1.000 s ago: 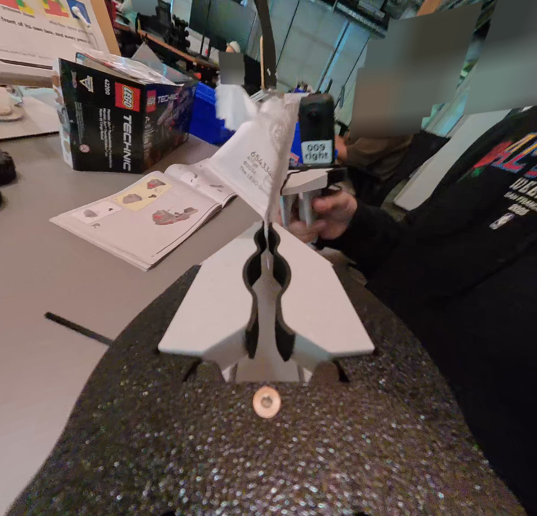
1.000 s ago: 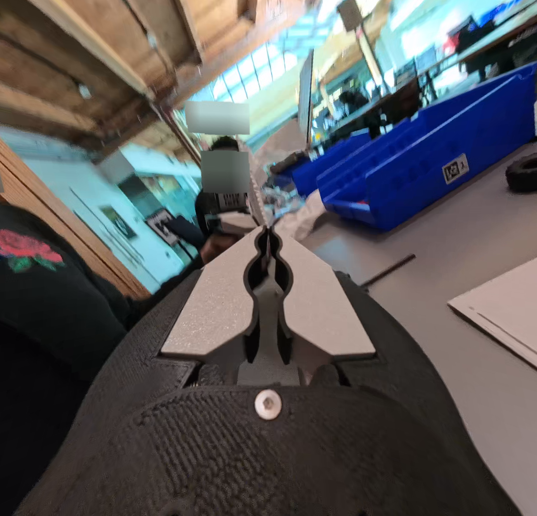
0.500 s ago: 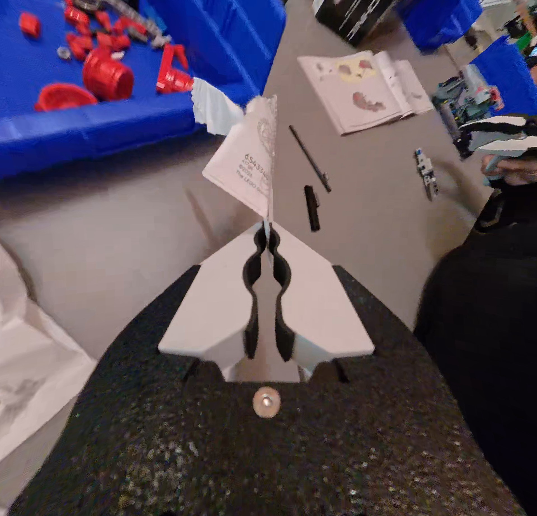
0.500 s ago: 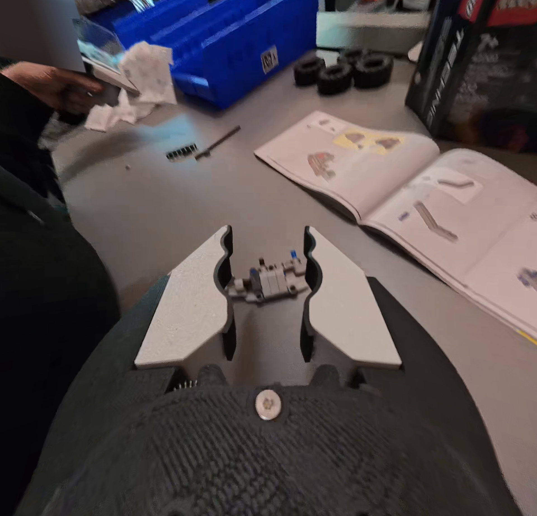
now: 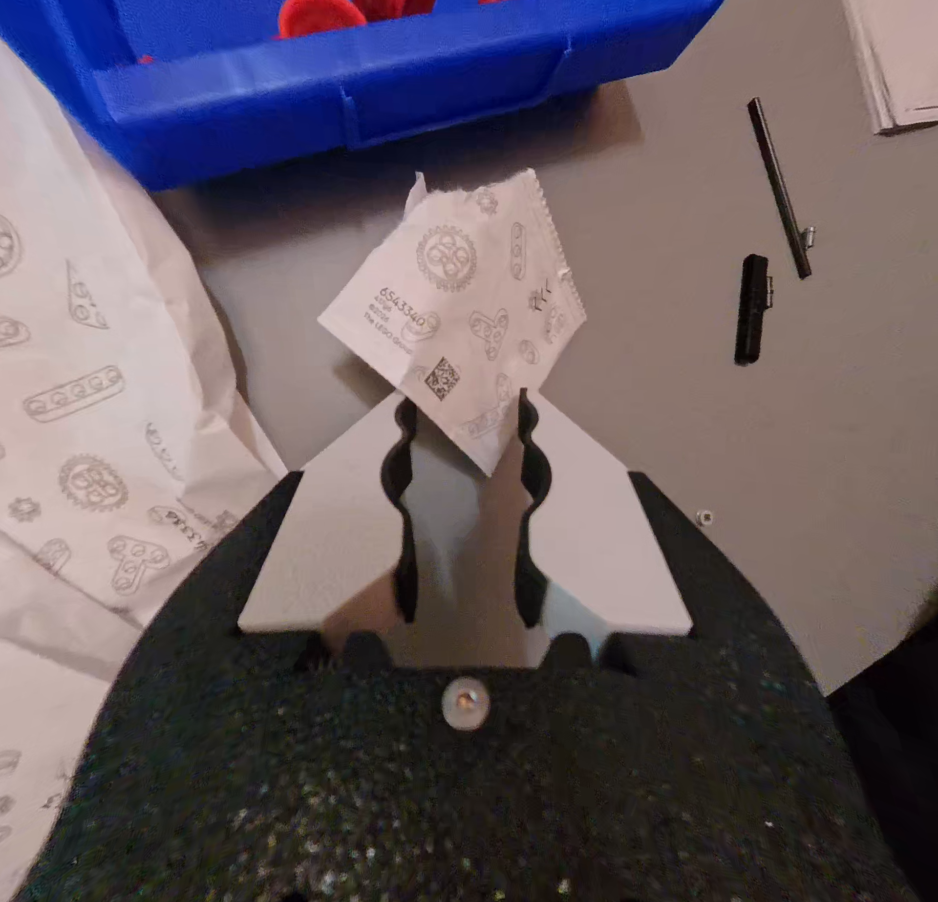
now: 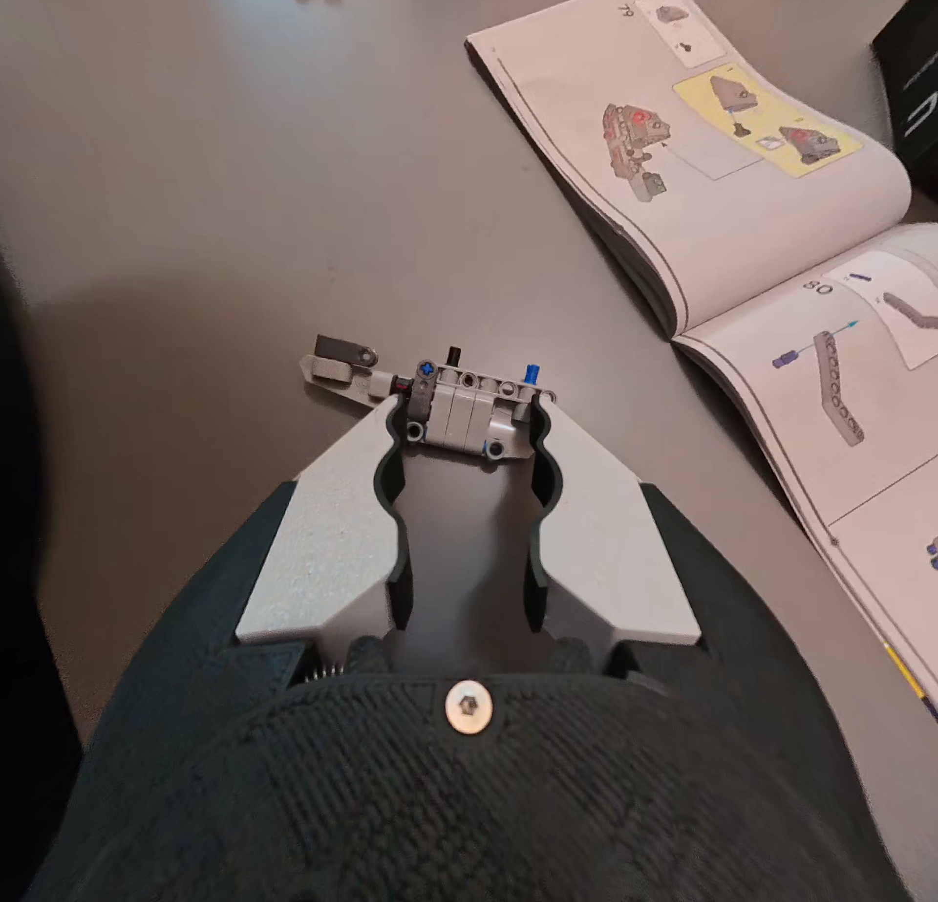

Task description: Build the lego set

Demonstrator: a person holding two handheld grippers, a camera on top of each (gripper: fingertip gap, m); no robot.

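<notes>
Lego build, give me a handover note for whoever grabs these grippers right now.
Left gripper: open, with a torn small paper bag loose at its fingertips, in front of the blue bin of red parts.
Right gripper: jaws either side of the grey Technic subassembly on the table; firm grip unclear.
Instruction booklet lies open; black axle lies loose.
Done: subassembly partly built.
Left: secure it, then add parts per the booklet.

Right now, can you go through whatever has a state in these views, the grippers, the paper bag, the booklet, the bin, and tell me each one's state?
Left hand-held gripper: open, empty.
Small white printed paper bag: torn open, loose between the fingertips.
Right hand-held gripper: open around the small grey Lego assembly.
White instruction booklet: lying open.
Blue plastic bin: open-topped, holding red parts.
</notes>
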